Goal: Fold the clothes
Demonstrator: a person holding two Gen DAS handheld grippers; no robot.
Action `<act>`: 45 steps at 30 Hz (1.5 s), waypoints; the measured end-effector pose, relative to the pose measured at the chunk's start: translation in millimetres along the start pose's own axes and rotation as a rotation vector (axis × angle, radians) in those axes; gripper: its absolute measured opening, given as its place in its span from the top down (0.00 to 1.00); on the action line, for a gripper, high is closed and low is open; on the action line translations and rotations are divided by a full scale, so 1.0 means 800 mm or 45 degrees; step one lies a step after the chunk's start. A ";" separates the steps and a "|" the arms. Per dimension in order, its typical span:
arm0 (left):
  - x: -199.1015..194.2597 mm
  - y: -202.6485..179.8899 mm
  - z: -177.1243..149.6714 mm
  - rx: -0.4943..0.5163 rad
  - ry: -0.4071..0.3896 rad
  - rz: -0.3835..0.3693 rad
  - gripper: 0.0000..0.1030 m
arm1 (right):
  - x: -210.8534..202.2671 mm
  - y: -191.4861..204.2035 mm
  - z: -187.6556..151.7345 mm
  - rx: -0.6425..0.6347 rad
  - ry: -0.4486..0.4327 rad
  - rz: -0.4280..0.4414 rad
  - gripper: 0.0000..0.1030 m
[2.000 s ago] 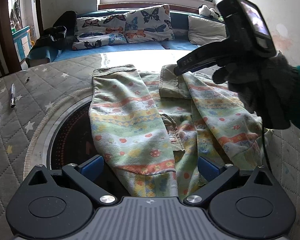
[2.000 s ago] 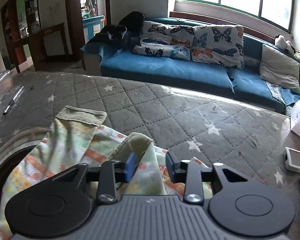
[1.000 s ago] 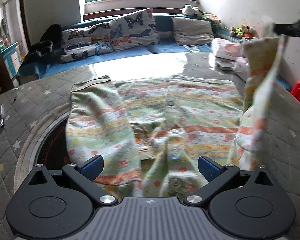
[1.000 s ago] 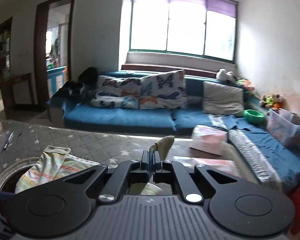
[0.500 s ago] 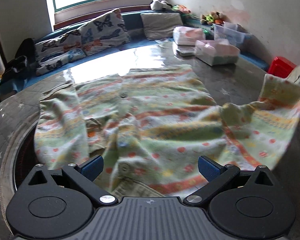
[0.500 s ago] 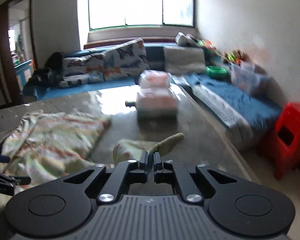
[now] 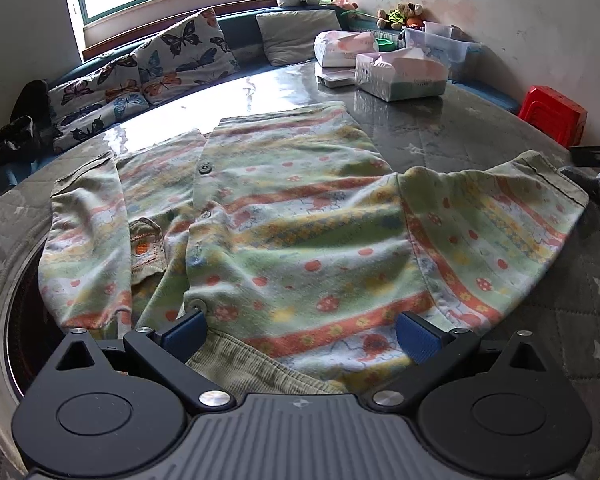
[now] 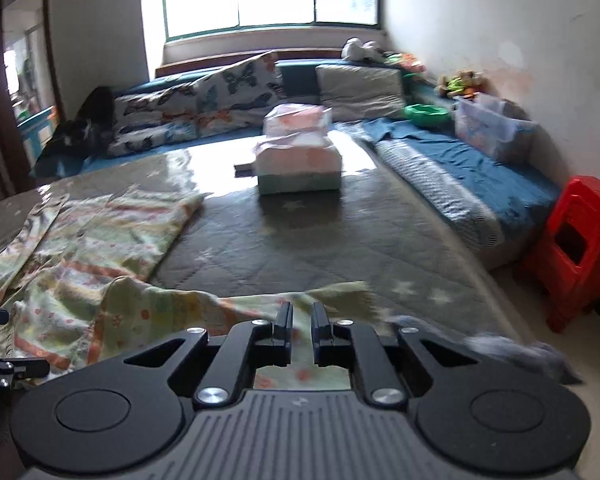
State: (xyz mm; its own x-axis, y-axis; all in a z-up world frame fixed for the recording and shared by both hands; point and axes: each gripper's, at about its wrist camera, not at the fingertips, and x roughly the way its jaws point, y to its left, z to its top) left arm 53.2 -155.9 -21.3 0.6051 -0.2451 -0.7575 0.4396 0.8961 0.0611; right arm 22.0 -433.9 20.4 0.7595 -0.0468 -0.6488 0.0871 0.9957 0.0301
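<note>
shirt [image 7: 292,216]: soft, light, limp, spread on table [image 7: 440,128] | grip at cuff [image 7: 556,176] or hem, beside tissue box [image 7: 400,76] | left gripper [image 7: 300,328] wide, empty | right gripper [image 8: 300,316] narrowly parted over sleeve [image 8: 228,308], grip uncertain

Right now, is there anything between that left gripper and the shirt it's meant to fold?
Nothing visible. The left gripper hangs open directly over the shirt, its collar lying between the fingers. The tissue boxes sit farther back on the table.

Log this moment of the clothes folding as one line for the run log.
task: fold clothes | shirt: spread on table | left tongs: open, at collar | right tongs: slightly parted over sleeve
</note>
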 end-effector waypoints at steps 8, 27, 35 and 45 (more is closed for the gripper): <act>0.002 0.005 -0.005 -0.014 0.017 -0.005 0.01 | 0.065 0.007 -0.008 0.002 0.117 -0.045 0.88; -0.034 0.113 -0.011 -0.281 -0.060 0.169 0.02 | 0.042 0.071 0.014 -0.145 0.072 0.146 0.80; -0.027 0.160 -0.009 -0.347 -0.048 0.277 0.09 | 0.029 0.197 0.015 -0.425 0.082 0.491 0.77; -0.016 0.196 0.035 -0.364 -0.074 0.321 0.09 | 0.034 0.319 0.000 -0.579 0.131 0.824 0.77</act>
State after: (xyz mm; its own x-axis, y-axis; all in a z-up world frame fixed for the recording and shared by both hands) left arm 133.0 -22.9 16.2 0.7108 -0.0169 -0.7032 0.0739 0.9960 0.0508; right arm 64.6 -181.0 10.5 0.5040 0.5374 -0.6761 -0.6395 0.7584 0.1262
